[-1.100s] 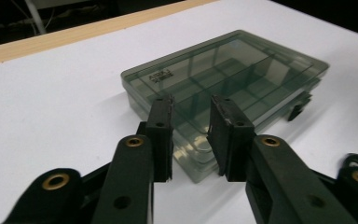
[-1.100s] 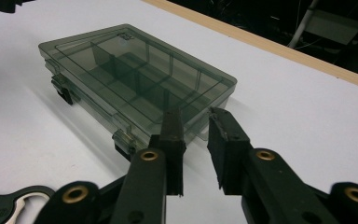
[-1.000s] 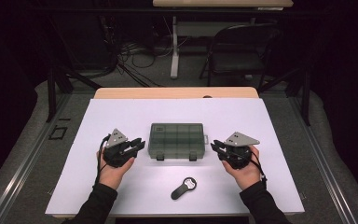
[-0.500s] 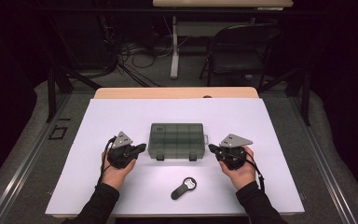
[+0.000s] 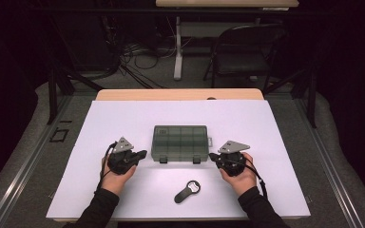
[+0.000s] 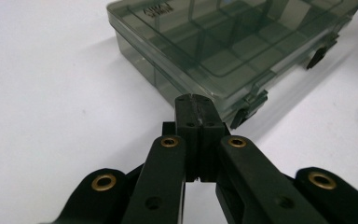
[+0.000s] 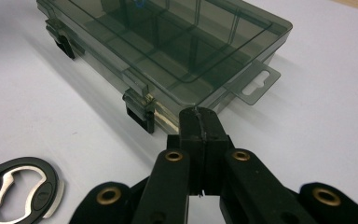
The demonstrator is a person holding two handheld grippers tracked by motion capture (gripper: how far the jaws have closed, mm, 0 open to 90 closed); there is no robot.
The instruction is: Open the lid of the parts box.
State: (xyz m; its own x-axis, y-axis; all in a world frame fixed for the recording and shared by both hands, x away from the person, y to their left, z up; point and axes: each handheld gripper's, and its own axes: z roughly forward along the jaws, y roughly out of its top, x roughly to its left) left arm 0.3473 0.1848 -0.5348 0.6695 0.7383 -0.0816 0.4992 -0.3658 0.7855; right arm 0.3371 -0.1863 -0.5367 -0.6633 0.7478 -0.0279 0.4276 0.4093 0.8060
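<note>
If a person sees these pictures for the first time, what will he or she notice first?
First, the smoky transparent compartment box, lid closed and both front latches fastened, at the middle of the white table. Next, the two grippers flanking it: the left gripper and the right gripper, each with fingers shut on nothing and aimed at a front corner of the box. A black bottle opener lies nearer the person.

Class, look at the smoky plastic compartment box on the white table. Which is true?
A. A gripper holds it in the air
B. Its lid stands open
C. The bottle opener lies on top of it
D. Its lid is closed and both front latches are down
D: the compartment box lies flat on the table with its lid down and both latches fastened; the bottle opener lies apart, nearer the person.
</note>
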